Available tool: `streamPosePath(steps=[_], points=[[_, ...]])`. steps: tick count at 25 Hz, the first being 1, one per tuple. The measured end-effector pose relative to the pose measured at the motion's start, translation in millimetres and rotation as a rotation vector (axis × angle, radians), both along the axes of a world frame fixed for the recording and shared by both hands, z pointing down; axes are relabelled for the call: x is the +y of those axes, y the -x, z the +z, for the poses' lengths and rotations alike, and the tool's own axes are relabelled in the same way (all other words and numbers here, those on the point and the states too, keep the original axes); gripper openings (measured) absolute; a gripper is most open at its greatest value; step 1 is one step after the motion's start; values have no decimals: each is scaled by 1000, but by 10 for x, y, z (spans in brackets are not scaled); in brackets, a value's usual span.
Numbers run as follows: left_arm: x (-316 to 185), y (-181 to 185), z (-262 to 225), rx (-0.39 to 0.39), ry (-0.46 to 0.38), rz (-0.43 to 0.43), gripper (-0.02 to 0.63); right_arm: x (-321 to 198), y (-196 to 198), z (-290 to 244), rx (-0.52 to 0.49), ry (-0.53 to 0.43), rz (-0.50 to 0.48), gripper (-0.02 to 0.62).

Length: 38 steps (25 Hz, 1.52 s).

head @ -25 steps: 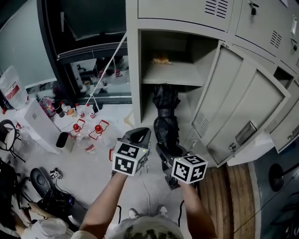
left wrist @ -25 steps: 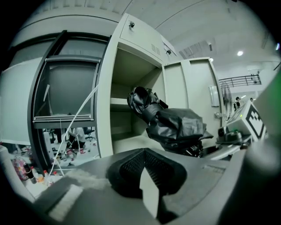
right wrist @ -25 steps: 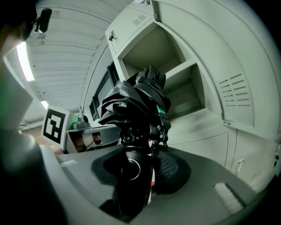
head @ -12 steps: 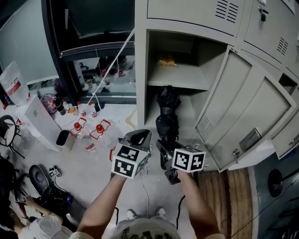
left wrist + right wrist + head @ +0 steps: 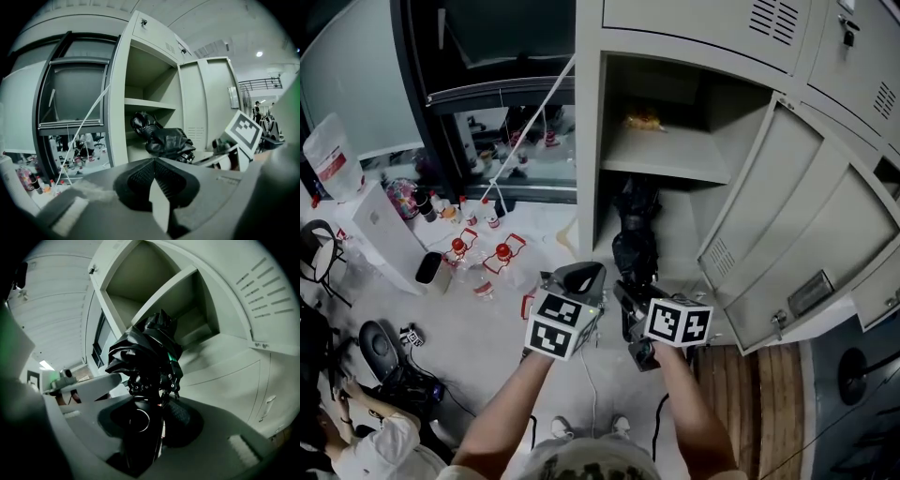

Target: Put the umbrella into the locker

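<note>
Since the earlier frame the right tongs [image 5: 628,305] have sunk slightly, lowering the umbrella [image 5: 635,248] at the locker [image 5: 587,141] mouth. The locker's door [image 5: 806,234] stands swung wide, clearing the entry. The folded umbrella sits partly inside, beneath the locker's shelf [image 5: 661,164], with its long axis running front to back: canopy end inward, handle outward. The right tongs clamp the handle, probably for steering. The left tongs [image 5: 579,277], closed and empty, wait outside the locker.

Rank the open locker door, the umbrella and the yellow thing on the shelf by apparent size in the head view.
1. locker door
2. umbrella
3. yellow thing, farther off, yet clearly smallest
</note>
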<state>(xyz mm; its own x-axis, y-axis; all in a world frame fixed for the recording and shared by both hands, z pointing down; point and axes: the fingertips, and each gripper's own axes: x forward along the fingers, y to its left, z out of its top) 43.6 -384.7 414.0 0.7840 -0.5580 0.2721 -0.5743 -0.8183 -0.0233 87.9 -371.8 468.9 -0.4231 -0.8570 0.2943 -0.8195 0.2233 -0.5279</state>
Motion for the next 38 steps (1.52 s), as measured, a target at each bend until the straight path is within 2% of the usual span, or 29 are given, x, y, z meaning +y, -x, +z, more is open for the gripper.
streamPosePath(steps=[8,18,25,34,36,38], points=[[-73,41,-48,-7,-14,-18,3,-553,-263,-292,-93,68,37,144],[-225,-20,-89,-33,-31,-22,3,-1165,-350,-314,-173,181,36,146],[-320,-6,-20,-45,-28,-39,3,-1562,-477,-298,-237,225,102,149],[-426,51,84,-71,-17,-62,3,-1866,-519,-234,-233,267,126,149],[-439,80,106,-75,-15,-66,3,-1889,-501,-239,-196,261,116,152],[-450,107,122,-76,-12,-71,3,-1897,-480,-237,-130,255,103,197]])
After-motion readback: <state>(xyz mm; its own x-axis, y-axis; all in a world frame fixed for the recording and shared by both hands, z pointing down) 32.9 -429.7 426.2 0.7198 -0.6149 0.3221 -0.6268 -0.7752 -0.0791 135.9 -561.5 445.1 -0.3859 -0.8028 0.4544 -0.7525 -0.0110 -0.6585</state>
